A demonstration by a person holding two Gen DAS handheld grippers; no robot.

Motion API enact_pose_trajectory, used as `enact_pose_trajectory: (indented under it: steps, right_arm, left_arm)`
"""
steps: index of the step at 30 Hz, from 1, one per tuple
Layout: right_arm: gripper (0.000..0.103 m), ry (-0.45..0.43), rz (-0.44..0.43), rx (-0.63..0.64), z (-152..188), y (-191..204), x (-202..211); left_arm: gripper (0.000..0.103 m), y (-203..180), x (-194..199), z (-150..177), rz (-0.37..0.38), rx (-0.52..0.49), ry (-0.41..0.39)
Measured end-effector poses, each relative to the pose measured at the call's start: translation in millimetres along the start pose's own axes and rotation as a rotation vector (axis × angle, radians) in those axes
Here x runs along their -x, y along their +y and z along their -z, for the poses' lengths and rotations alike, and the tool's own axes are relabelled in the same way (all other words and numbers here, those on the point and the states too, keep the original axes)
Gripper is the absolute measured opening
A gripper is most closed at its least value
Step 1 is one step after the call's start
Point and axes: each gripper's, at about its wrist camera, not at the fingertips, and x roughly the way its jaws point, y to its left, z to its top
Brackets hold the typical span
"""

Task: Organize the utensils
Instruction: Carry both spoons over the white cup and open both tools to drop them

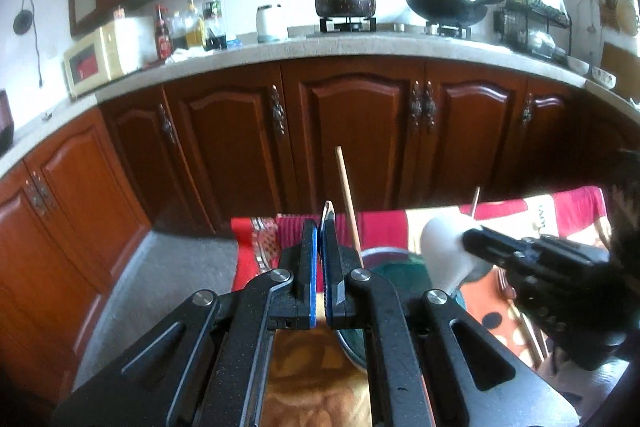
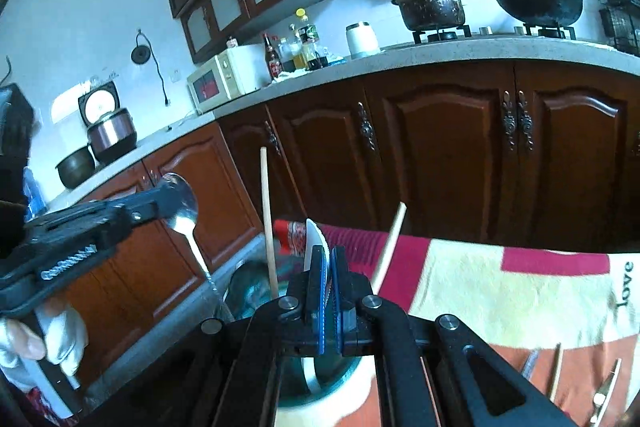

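My left gripper [image 1: 320,227] is shut on a metal spoon [image 1: 328,209], seen edge-on between the blue pads. In the right wrist view this spoon [image 2: 182,205] shows its shiny bowl, with the handle hanging down from the left gripper [image 2: 160,206]. My right gripper [image 2: 328,255] is shut on a white spoon [image 2: 314,243]. From the left wrist view the white spoon [image 1: 444,251] sticks out of the right gripper [image 1: 474,239] at the right. Between and below both grippers stands a green holder [image 1: 394,269] with wooden chopsticks [image 1: 347,199] upright in it.
A red and cream cloth [image 2: 500,287] covers the table, with several loose utensils [image 2: 534,363] lying at its near right. A gloved hand [image 2: 60,343] holds the left gripper. Dark wooden cabinets [image 1: 352,131] and a counter with a stove stand beyond the table.
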Motion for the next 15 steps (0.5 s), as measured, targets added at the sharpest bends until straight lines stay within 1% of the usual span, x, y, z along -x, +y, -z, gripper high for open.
enact_pose_trajectory:
  steps: [4,8,11,15]
  right_arm:
    - [0.003,0.047,0.009,0.005,11,0,9]
    - [0.003,0.087,0.014,0.017,23,4,8]
    - [0.003,0.133,0.016,0.005,34,4,3]
    - [0.003,0.163,0.013,-0.026,41,-1,3]
  left_arm:
    - [0.001,-3,-2,9,0.0,0.024,0.017]
    - [0.002,-7,-3,13,0.0,0.034,0.031]
    - [0.002,-9,-5,16,0.003,0.046,0.048]
    - [0.003,-10,-6,19,0.012,0.059,0.063]
